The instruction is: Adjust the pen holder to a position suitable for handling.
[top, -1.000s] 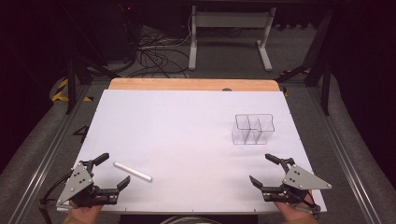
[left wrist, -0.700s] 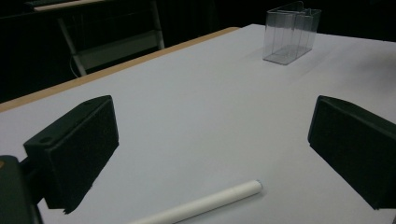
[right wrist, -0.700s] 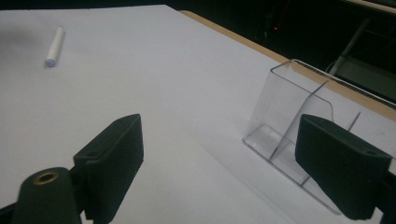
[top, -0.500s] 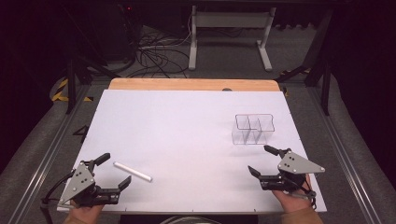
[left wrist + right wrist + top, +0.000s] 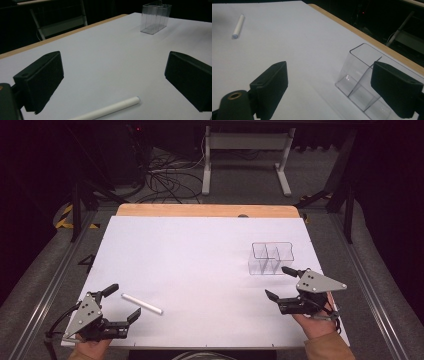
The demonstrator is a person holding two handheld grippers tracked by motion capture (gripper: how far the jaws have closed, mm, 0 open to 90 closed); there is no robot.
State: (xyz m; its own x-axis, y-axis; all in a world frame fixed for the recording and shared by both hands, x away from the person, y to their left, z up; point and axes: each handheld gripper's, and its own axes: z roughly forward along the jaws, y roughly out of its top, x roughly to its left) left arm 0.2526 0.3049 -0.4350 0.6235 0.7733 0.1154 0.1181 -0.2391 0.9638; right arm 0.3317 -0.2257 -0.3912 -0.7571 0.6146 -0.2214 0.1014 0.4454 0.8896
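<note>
White cylindrical stick lies flat near the tabletop's front-left edge, just ahead of the left gripper; in the left gripper view its tip sits low between the wide-open fingers, untouched. No readable writing on it. Clear plastic two-compartment box stands upright on the right half, empty, no label. Right gripper hovers just before the box, fingers spread wide, holding nothing. Broad bare white surface between stick and box; wooden strip along the far edge.
</note>
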